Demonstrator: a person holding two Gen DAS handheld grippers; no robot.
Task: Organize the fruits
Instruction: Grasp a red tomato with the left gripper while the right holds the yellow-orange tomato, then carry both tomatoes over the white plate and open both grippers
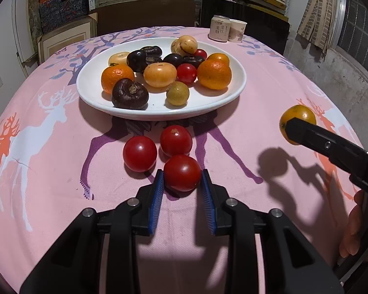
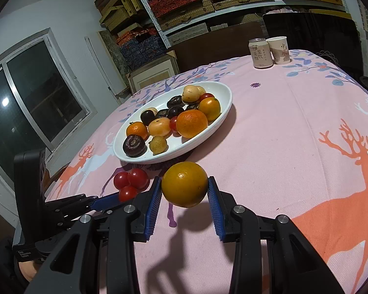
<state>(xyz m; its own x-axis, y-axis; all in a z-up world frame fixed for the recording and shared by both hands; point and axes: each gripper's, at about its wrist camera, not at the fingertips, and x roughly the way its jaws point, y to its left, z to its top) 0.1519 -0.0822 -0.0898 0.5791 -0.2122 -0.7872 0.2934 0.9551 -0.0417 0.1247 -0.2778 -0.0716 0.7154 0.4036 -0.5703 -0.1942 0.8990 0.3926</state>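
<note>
A white oval plate [image 1: 90, 93] holds oranges, cherry tomatoes, dark water chestnuts and pale fruits; it also shows in the right wrist view [image 2: 223, 107]. Three red tomatoes lie on the pink cloth in front of it. My left gripper [image 1: 182, 181] is shut on the nearest tomato [image 1: 182, 172], resting at the cloth. The other two tomatoes [image 1: 139, 153] [image 1: 176, 140] sit just beyond. My right gripper [image 2: 184, 186] is shut on a yellow-orange citrus fruit [image 2: 184, 183] and holds it above the cloth, right of the tomatoes; that fruit also shows in the left wrist view [image 1: 298, 116].
A drink can [image 1: 219, 28] and a paper cup [image 1: 237, 30] stand at the table's far right. Dark chairs and shelves of boxes stand behind the table. The pink deer-print cloth [image 1: 257, 103] covers the round table.
</note>
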